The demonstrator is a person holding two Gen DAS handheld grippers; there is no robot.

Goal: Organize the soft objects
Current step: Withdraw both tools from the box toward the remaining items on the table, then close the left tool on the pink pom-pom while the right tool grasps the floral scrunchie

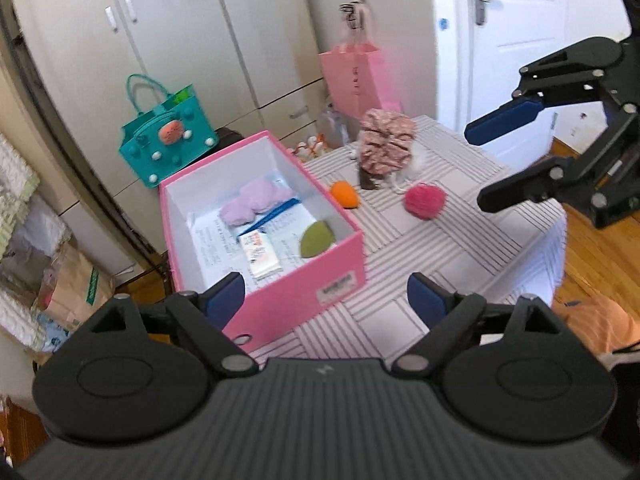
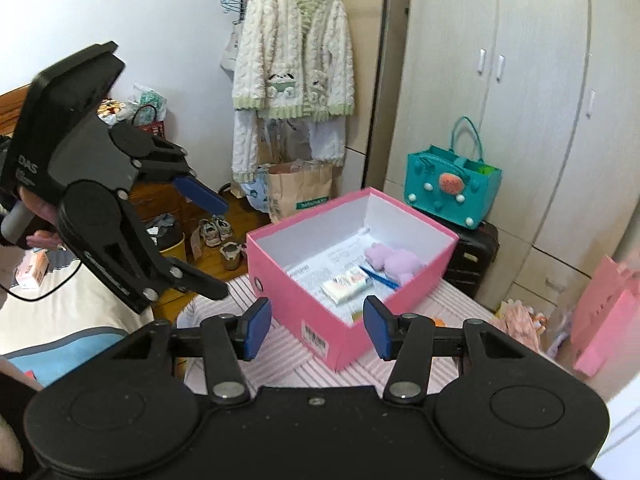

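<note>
three soft things remain on the striped table (image 1: 460, 240): an orange ball (image 1: 345, 195), a pink pompom (image 1: 425, 200) and a floral scrunchie (image 1: 386, 142), all just beside the pink box (image 1: 304, 280). inside it lie a lilac plush (image 1: 256, 204), a green sponge (image 1: 314, 239) and a tissue pack (image 1: 262, 254). both tongs are spread and carry nothing: the left gripper (image 1: 326, 300) hangs over the box's near corner, the right gripper (image 1: 480, 168) above the pompom. best to drop the right one straight down, straddle the pompom, squeeze gently, and lift clear of the box wall.
</note>
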